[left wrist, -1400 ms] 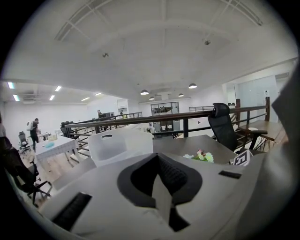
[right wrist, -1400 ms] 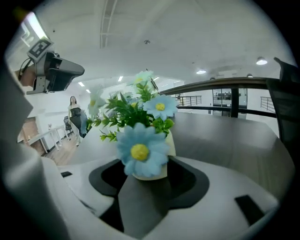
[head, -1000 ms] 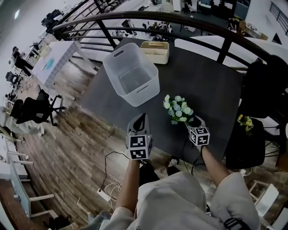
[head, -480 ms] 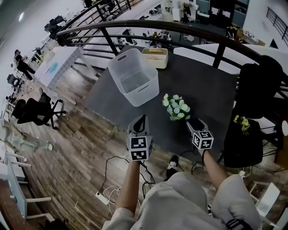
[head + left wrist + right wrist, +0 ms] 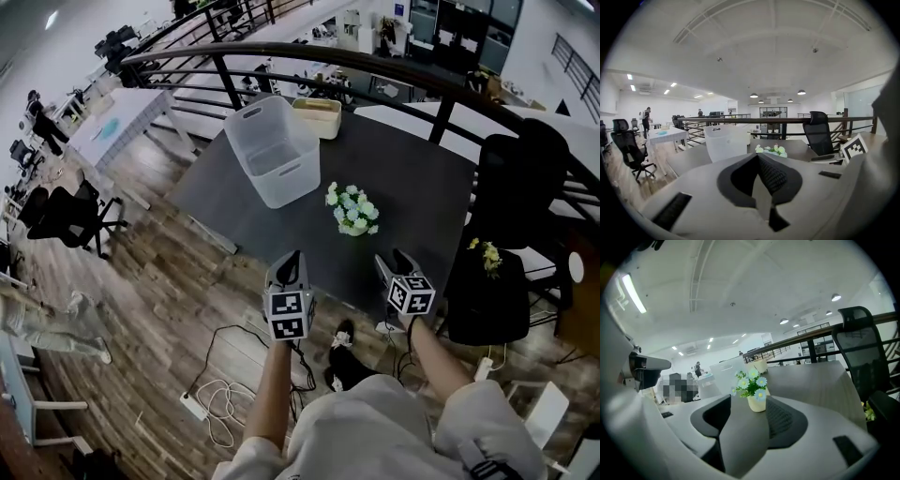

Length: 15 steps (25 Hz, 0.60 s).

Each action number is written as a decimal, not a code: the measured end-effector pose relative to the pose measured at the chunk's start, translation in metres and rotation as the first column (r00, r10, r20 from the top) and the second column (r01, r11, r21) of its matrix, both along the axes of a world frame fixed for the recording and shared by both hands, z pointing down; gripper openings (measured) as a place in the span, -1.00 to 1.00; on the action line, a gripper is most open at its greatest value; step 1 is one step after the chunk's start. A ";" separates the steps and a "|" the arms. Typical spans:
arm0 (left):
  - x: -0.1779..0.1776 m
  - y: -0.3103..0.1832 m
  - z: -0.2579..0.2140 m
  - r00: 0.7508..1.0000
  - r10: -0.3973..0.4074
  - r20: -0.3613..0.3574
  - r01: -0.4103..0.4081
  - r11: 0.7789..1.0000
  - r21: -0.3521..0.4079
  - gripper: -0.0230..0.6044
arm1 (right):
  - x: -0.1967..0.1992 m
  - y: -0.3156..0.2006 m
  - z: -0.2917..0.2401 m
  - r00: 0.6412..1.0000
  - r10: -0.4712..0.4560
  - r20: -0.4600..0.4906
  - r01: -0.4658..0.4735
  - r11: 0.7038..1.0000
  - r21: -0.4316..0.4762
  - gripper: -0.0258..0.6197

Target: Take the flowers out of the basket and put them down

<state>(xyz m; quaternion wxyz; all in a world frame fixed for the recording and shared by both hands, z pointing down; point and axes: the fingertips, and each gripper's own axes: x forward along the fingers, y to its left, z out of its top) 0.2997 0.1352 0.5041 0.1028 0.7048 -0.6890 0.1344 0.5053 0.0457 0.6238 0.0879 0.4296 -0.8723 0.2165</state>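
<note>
nearest the camera, two forearms are seen, each hand holding a gripper level with the near edge of the dark table (image 5: 427, 202).

left gripper (image 5: 291, 259) – its tongs are found pressed together at the tips, with nothing pinched between them. this is confirmed in the left gripper view, where the two dark pads meet in a point (image 5: 758, 157).

right gripper (image 5: 392, 262) – its tongs are found spread, and nothing is held. in the right gripper view the bare table top is seen through the gap (image 5: 749, 407), and no pad is in contact with anything.

the flowers (image 5: 352, 208) are noted beyond both grippers, clear of them and somewhat nearer the right one. they are pale blue and white blooms in a small cream pot, standing upright on the table, outside the basket. the pot is seen lined up with the right gripper's gap but well past it (image 5: 753, 389).

the basket (image 5: 273, 150), white and translucent, is set farther back toward the table's left corner, apart from the flowers. nothing can be made out inside it.

a beige box (image 5: 317, 116) is placed just behind the basket, at the far edge.

a black chair (image 5: 514, 183) is recorded at the table's right side, and a dark curved railing (image 5: 375, 62) is seen beyond the table.
</note>
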 end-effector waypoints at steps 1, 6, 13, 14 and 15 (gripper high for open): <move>0.005 0.004 0.001 1.000 0.002 -0.001 -0.002 1.000 -0.001 -0.90 | -0.001 0.007 -0.003 1.000 -0.001 0.011 0.001 1.000 -0.005 -0.16; 0.019 0.016 0.008 1.000 0.017 0.014 -0.017 1.000 -0.016 -0.90 | -0.006 0.032 -0.016 1.000 -0.025 -0.002 0.025 1.000 -0.011 -0.55; 0.033 0.040 0.020 1.000 -0.006 0.016 0.006 1.000 -0.019 -0.90 | 0.017 0.067 -0.010 0.999 0.005 -0.051 -0.008 0.998 -0.059 -0.86; 0.035 0.042 0.021 1.000 -0.002 0.022 0.002 1.000 -0.023 -0.90 | 0.019 0.069 -0.011 0.999 0.012 -0.052 -0.016 0.998 -0.062 -0.86; 0.037 0.044 0.022 1.000 0.001 0.021 -0.001 1.000 -0.024 -0.90 | 0.021 0.070 -0.013 0.998 0.019 -0.054 -0.023 0.998 -0.063 -0.86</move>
